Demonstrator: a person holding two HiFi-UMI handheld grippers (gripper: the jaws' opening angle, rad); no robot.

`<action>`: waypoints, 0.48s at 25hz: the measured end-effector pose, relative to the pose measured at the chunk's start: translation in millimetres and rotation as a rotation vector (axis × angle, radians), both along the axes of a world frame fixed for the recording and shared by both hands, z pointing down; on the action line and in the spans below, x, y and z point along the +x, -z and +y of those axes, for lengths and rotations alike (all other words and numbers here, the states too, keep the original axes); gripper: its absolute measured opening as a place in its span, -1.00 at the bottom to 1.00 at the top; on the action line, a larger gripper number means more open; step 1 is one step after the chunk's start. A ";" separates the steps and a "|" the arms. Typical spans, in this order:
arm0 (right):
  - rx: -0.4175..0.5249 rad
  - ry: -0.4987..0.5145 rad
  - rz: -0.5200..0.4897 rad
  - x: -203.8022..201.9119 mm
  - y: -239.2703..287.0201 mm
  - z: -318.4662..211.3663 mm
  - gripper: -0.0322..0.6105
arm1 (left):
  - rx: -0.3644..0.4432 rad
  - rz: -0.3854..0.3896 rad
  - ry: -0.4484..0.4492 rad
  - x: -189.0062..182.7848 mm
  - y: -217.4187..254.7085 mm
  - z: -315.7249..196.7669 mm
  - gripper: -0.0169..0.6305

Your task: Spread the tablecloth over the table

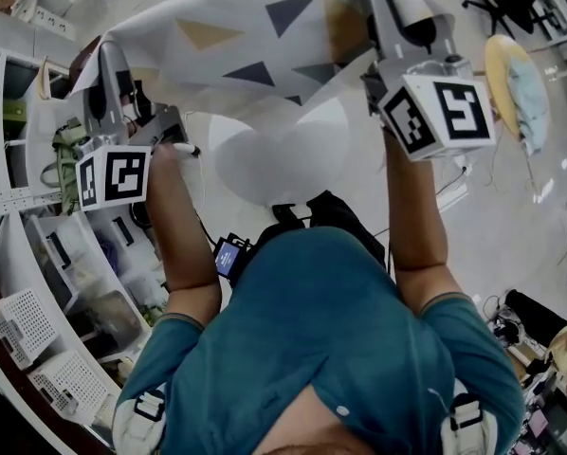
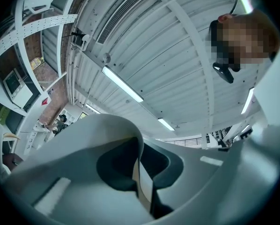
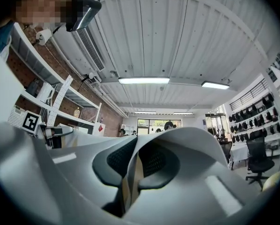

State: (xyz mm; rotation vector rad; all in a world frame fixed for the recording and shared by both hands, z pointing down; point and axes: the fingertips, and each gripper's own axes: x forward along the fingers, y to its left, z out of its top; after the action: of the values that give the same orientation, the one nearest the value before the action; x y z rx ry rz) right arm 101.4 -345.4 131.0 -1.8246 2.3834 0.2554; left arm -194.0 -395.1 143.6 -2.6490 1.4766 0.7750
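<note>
Head view: the patterned tablecloth (image 1: 255, 50) is pinched by the left hand-held gripper (image 1: 110, 64) and the right hand-held gripper (image 1: 383, 8) above the round tabletop (image 1: 274, 164); it should be lowered taut and centred.

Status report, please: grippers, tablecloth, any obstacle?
Both shut on tablecloth: left gripper, right gripper. Cloth stretched between them, not yet on round table. No obstacle seen.

Even, fairly bright illum. is supplied by ceiling tube lights (image 3: 143, 80) w/ slight glare at the tubes, strong fisheye bending and dark vignetted corners are seen in both gripper views, and the head view is rendered dimmer, w/ edges bent.
</note>
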 end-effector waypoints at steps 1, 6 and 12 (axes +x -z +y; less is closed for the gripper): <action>0.000 0.003 -0.003 1.8 -2.5 -2.7 -0.84 | -0.001 0.000 0.004 1.9 -1.9 -2.8 -0.94; -0.008 0.036 -0.020 18.1 -5.1 -38.0 -0.84 | -0.011 -0.014 0.039 16.2 -1.3 -29.3 -0.94; -0.007 0.074 -0.024 32.1 -4.3 -86.2 -0.84 | -0.015 -0.012 0.077 29.0 0.5 -69.9 -0.94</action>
State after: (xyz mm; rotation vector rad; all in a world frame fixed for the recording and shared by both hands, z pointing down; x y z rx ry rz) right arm 133.5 -431.7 135.4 -1.7275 2.4325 0.2159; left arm -165.0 -465.0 143.1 -2.5847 1.5767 0.7435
